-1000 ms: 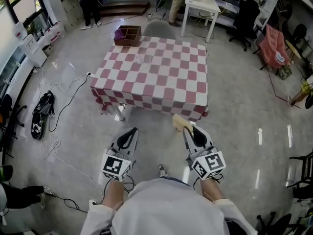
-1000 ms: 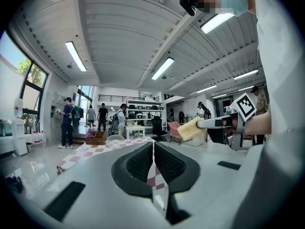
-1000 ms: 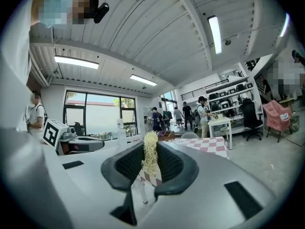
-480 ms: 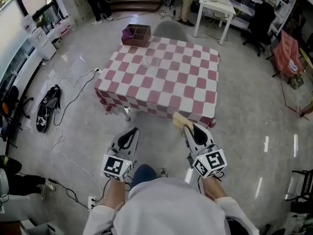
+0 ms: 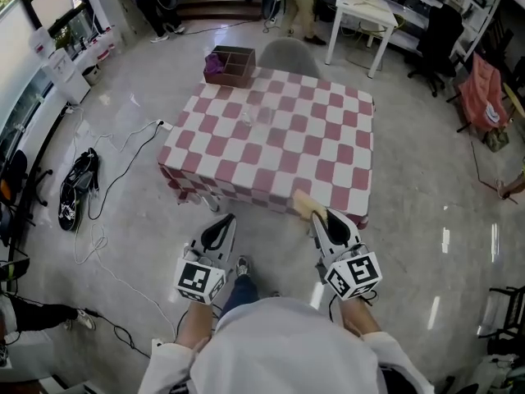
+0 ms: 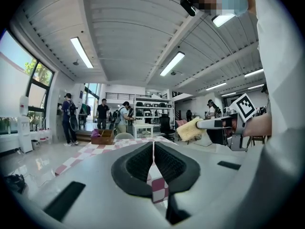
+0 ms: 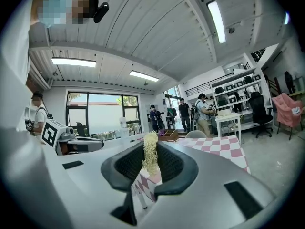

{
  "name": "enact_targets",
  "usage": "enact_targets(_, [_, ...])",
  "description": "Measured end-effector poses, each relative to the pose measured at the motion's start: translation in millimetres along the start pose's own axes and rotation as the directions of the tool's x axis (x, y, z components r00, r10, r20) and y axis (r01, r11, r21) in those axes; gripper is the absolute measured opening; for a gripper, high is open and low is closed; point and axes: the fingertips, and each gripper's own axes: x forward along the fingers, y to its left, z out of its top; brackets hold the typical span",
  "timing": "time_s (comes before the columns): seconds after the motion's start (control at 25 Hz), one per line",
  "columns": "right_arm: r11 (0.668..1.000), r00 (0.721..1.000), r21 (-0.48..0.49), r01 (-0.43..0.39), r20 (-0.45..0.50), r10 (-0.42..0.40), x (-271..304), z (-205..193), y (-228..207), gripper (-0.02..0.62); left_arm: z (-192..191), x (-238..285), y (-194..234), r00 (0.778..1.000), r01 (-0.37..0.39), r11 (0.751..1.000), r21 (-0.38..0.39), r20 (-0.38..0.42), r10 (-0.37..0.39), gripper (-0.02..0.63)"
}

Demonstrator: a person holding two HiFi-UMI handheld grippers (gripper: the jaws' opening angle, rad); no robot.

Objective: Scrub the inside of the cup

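Observation:
A clear cup (image 5: 262,115) stands on the red-and-white checked table (image 5: 312,150), toward its far side. Both grippers hang short of the table's near edge, over the floor. My left gripper (image 5: 221,221) is shut with nothing between its jaws, which the left gripper view (image 6: 153,149) shows meeting in a thin line. My right gripper (image 5: 323,215) is shut on a yellow sponge (image 5: 305,203) that sticks out past its tips toward the table edge. In the right gripper view the sponge (image 7: 150,157) stands pinched between the black pads. The left gripper view shows the sponge (image 6: 190,129) from the side.
A brown wooden box (image 5: 230,65) sits at the table's far left corner, with a grey chair (image 5: 289,54) behind the table. Cables and a black bag (image 5: 75,191) lie on the floor at left. A white table (image 5: 361,11) and several people stand at the back.
The table has come nearer in the head view, its near edge now just ahead of the grippers. Both grippers keep the same pose, the sponge still held in the right one.

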Motion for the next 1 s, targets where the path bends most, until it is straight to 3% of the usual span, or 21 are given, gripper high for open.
enact_targets(0.48, [0.996,0.995,-0.004,0.09,0.03,-0.09,89.7,15.1,-7.0,0.087,11.3,58.4,86.1,0.994,0.11,0.994,0.009,0.011,-0.11,0.037])
enact_targets(1.0, [0.979,0.978,0.0,0.205,0.046,-0.205,159.5,16.5,-9.3,0.087,8.3,110.4,158.0,0.972,0.236,0.971,0.032,0.001,-0.236,0.037])
